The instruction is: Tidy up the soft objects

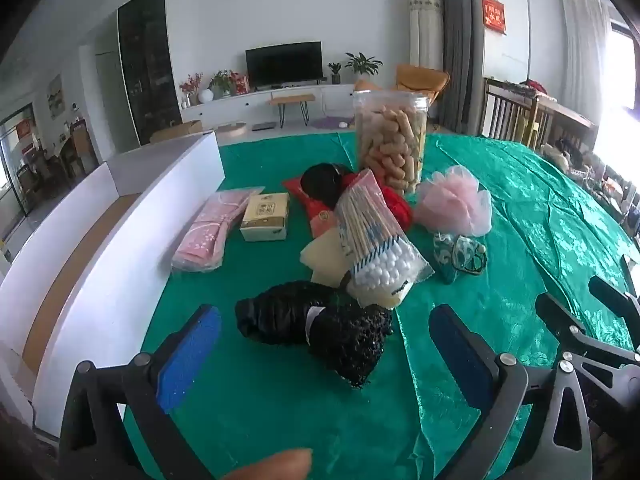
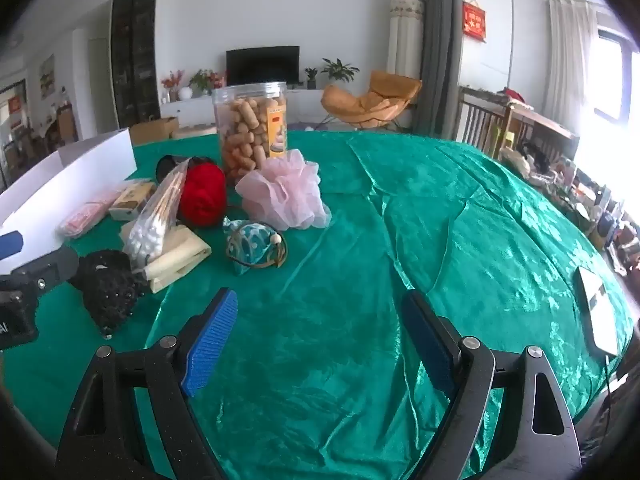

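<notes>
1. Just ahead of the left gripper, between its spread, empty fingers, lies the black mesh bundle on the green-covered bench.
2. Lower the fingers to straddle the bundle's middle (it looks squashy), then close gently.
3. Left of those fingers stands the white box, the likely destination.
4. The right gripper hangs released over bare cloth, well apart from the pink pouf.
</notes>
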`<state>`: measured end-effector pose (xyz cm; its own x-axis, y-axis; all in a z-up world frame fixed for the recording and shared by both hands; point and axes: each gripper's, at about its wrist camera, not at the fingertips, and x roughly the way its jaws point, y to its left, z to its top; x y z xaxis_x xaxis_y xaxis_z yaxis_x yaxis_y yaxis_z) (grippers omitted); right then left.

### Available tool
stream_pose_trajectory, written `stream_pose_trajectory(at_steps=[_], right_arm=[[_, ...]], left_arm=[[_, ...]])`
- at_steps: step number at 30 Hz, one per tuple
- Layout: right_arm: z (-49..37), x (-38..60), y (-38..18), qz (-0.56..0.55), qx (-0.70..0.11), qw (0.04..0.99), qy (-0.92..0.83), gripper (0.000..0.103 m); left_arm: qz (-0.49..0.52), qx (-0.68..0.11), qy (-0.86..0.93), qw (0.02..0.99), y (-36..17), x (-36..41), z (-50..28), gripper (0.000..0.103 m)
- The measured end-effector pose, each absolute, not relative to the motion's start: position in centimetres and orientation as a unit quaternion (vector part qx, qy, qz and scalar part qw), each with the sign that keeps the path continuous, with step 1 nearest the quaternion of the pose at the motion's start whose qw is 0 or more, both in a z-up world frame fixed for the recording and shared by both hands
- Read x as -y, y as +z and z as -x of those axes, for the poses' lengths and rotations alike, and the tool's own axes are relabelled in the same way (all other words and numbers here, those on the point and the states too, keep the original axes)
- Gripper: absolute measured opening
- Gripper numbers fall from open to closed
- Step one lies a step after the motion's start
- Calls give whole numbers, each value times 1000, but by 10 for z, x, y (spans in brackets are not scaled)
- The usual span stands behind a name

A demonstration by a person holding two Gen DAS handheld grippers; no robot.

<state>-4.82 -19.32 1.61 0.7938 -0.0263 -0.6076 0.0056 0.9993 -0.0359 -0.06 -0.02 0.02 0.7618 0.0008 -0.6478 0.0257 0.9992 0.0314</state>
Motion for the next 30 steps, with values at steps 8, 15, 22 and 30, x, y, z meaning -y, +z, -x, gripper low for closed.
stream_pose_trajectory(at_steps=[8, 15, 22, 30], right_arm=[[45, 194, 13, 15, -329, 944, -8, 86], [42, 197, 12, 8, -336, 942, -4, 86], [42, 197, 13, 4, -337, 942, -2, 86], [42, 195, 12, 4, -338, 941, 0, 86]], left_arm=[[-49, -351, -5, 935, -12, 16, 3, 103], [-52, -358, -12, 932, -13, 18, 1, 103], [-63, -365, -10, 929, -18, 21, 3, 103], [-61, -370, -8, 927, -22, 19, 3, 103]])
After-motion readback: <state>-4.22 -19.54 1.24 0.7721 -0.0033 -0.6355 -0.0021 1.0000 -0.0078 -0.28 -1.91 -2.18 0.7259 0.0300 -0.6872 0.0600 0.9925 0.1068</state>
